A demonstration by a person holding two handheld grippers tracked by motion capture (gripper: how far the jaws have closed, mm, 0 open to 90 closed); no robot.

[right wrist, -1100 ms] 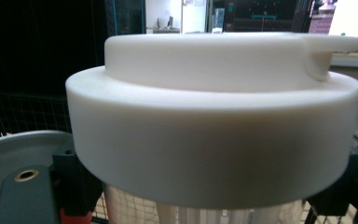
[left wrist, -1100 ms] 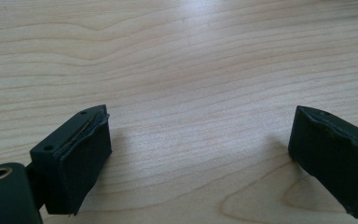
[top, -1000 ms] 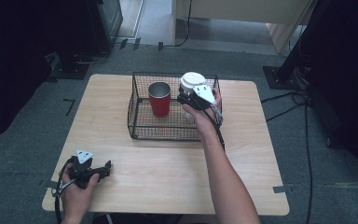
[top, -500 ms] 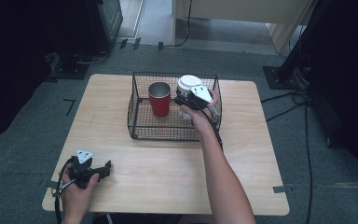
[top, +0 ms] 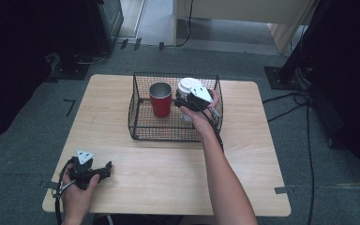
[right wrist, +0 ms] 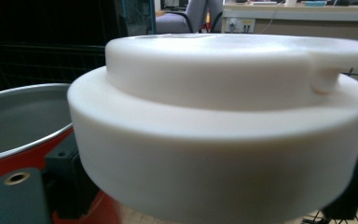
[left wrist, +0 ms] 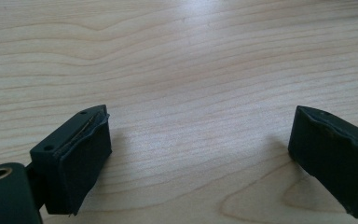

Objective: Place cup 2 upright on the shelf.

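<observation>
A black wire basket (top: 136, 117) stands on the far half of the wooden table (top: 243, 154). In it are a red metal cup (top: 160, 99) (right wrist: 23, 121) and, to its right, a cup with a wide white lid (top: 187, 85) (right wrist: 219, 116). My right gripper (top: 187, 104) reaches into the basket at the white-lidded cup. Its jaws have just been opening and now flank the cup under the lid, one finger (right wrist: 70, 177) showing at the left. My left gripper (top: 104, 171) (left wrist: 200, 149) lies at the table's near left corner, open, with only bare wood between its jaws.
The basket's wire walls surround the right gripper and both cups. Cables run over the grey floor right of the table, and dark stands rise at the back left and right.
</observation>
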